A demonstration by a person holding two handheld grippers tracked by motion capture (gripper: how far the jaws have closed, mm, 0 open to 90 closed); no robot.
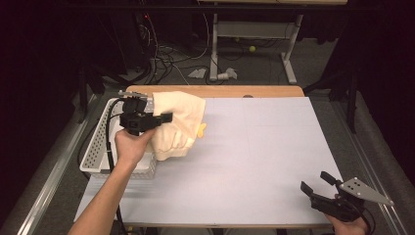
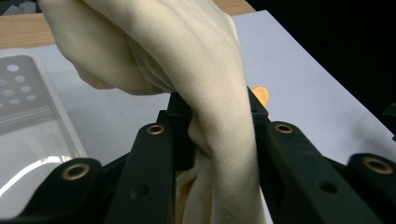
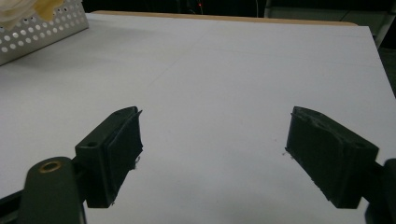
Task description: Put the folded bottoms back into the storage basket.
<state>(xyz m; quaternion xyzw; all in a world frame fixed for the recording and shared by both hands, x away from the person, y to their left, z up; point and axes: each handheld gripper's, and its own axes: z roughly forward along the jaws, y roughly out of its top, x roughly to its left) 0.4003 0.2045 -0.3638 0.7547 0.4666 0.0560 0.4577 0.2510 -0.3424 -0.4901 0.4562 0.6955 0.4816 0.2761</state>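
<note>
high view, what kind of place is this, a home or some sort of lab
Probably a lab or workshop: a white-topped table under bright light in a dark room, loose cables on the floor behind, and a bare desk frame beyond.

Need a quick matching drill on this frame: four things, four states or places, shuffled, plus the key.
Things:
1. left gripper
2. right gripper
3. cream cloth
4. white perforated basket

States or places:
A. jaws open, nothing between them
B. at the table's left edge
C. shut on fabric
D. lifted, hanging over the basket's edge

Pairs: 1-C, 2-A, 3-D, 4-B
</note>
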